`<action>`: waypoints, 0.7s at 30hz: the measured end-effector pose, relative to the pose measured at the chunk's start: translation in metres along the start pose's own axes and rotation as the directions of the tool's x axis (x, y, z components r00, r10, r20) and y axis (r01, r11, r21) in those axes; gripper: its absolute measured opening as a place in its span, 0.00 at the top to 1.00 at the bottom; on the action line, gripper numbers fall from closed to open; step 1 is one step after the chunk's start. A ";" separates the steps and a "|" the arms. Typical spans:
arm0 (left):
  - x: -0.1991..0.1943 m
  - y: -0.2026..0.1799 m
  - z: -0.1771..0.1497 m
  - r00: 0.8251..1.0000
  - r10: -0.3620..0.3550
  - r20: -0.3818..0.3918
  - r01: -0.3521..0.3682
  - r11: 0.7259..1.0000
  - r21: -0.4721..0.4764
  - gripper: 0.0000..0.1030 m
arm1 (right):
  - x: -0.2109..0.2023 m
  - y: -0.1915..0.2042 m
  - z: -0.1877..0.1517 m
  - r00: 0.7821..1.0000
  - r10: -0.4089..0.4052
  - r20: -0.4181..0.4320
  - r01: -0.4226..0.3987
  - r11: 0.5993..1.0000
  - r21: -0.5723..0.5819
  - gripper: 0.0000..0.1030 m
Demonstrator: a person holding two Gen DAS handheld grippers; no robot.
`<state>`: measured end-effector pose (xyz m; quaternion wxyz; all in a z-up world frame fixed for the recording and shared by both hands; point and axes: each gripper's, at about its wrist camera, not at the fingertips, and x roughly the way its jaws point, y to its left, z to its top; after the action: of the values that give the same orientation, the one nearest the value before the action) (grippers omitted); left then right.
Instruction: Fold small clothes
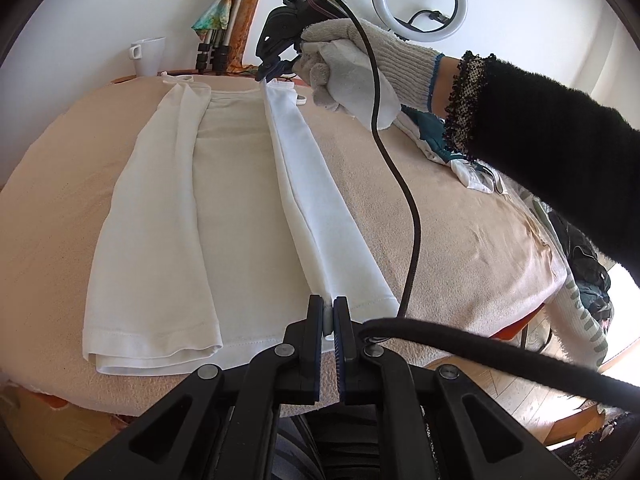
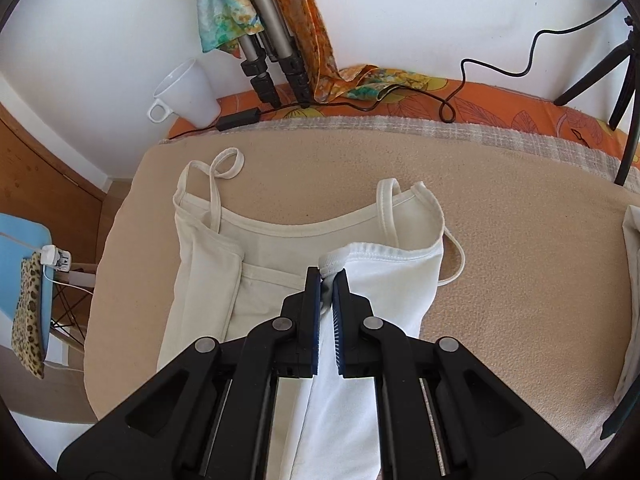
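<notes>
A white strappy top [image 1: 236, 200] lies lengthwise on the beige cloth-covered table [image 1: 460, 216], its left side folded inward. My left gripper [image 1: 329, 307] is shut on the hem at the top's right edge, near me. At the far end my right gripper [image 1: 269, 73], held by a gloved hand [image 1: 360, 60], is shut on the upper right edge. In the right wrist view the right gripper [image 2: 327, 276] pinches the top's [image 2: 384, 280] armhole edge and lifts it over the body. The right side stretches between both grippers as a raised fold.
A white mug [image 1: 149, 55], tripod legs [image 2: 276, 76] and colourful scarves [image 2: 320, 40] stand at the far edge. A ring light [image 1: 419, 0] hangs on the wall. More clothes [image 1: 460, 148] are piled at the right. A black cable [image 1: 400, 184] crosses the table.
</notes>
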<state>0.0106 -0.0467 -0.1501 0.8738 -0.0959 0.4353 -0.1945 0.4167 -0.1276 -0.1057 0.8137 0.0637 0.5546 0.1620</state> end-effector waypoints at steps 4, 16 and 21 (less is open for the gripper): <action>0.003 0.009 -0.002 1.000 0.006 -0.014 -0.006 1.000 -0.006 0.98 | 0.025 0.015 -0.003 0.999 -0.034 -0.033 0.033 0.999 -0.024 0.93; -0.038 0.042 -0.013 0.995 0.094 0.031 -0.094 0.995 -0.012 0.71 | 0.014 0.017 0.003 1.000 0.020 0.000 -0.020 0.999 -0.027 0.65; -0.064 0.071 -0.021 0.980 0.190 0.063 -0.186 0.980 -0.062 0.70 | -0.001 0.024 0.004 0.998 0.070 0.006 -0.070 0.997 -0.045 0.65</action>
<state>-0.0226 0.0451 -0.1405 0.8997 -0.0853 0.4174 -0.0952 0.4155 -0.1051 -0.0963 0.8109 0.0656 0.5451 0.2025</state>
